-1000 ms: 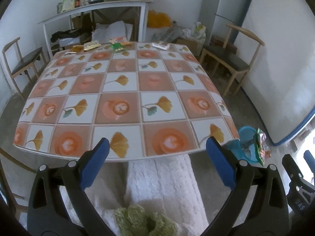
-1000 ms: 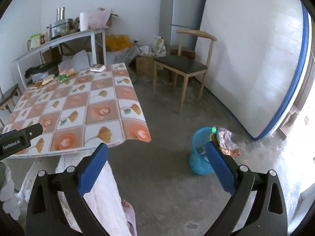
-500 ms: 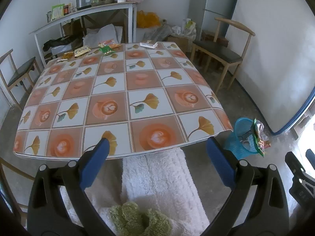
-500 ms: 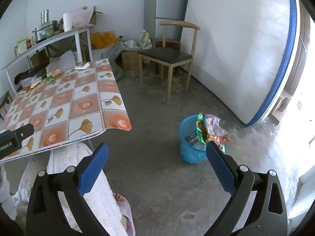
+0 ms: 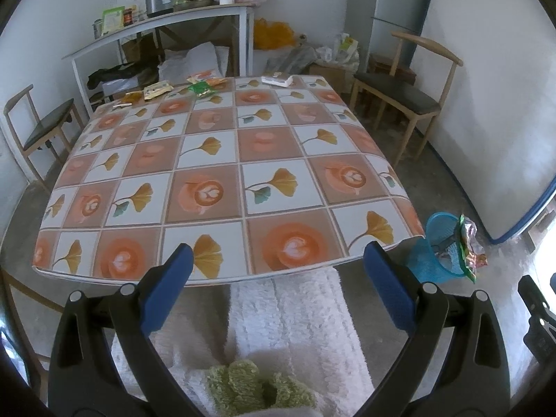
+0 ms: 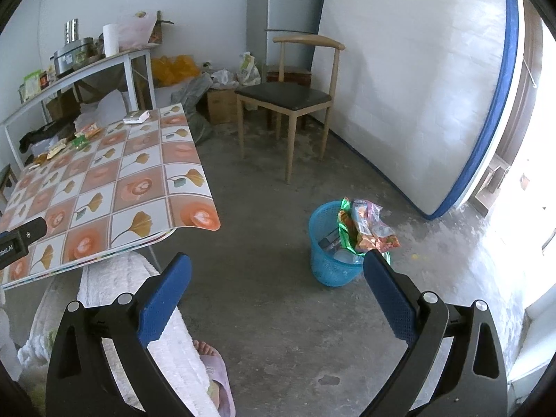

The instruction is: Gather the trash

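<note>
Several snack wrappers and a white packet lie along the far edge of the patterned table. On the floor to the right stands a blue mesh bin with colourful wrappers spilling over its rim; the bin also shows in the left wrist view. My left gripper is open and empty, held before the table's near edge. The right gripper hangs open and empty over the floor, left of the bin.
A wooden chair stands beyond the bin, another chair left of the table. A white shelf with pots lines the back wall. A mattress leans at the right. The person's white fluffy trousers fill the foreground.
Both grippers have drawn back and swung rightward; the table sits farther from the left gripper and the bin has shifted toward the middle of the right wrist view. Both stay open.
</note>
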`<move>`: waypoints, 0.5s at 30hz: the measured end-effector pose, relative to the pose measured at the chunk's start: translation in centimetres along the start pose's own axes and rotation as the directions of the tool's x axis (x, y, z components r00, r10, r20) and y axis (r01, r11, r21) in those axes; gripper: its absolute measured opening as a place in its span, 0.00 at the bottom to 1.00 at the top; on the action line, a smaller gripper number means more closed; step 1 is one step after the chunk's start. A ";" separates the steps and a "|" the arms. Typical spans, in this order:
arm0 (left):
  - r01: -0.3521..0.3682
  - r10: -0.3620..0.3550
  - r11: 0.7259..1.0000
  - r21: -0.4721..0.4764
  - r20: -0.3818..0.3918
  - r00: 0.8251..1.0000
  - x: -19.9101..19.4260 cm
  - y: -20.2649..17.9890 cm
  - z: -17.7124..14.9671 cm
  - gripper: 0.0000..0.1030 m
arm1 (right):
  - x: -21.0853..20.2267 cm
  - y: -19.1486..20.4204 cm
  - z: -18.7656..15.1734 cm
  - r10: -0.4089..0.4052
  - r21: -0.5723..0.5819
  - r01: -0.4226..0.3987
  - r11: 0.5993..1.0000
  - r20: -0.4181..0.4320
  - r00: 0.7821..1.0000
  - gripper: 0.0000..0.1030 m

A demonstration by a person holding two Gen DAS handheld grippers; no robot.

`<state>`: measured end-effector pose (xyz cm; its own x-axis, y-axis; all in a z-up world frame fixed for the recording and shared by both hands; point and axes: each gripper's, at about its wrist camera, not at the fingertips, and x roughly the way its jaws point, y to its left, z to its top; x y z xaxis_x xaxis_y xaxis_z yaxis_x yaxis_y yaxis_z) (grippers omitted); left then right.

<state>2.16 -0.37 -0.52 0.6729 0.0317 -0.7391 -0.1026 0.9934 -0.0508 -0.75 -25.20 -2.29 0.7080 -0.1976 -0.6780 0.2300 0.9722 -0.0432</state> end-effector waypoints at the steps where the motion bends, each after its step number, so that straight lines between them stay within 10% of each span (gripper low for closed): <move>1: -0.003 0.003 1.000 -0.001 -0.004 1.000 0.0 0.1 0.0 0.92 | 0.0 0.0 0.0 -0.001 -0.001 0.001 1.000 -0.001 1.000 0.94; 15: -0.015 0.015 1.000 -0.016 -0.012 1.000 0.0 0.5 0.3 0.92 | 0.1 0.0 -0.1 -0.005 0.002 0.005 1.000 0.000 1.000 0.94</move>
<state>2.35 0.18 -0.37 0.6623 0.0452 -0.7479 -0.1244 0.9910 -0.0503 -0.77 -25.23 -2.41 0.7072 -0.2025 -0.6774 0.2347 0.9710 -0.0452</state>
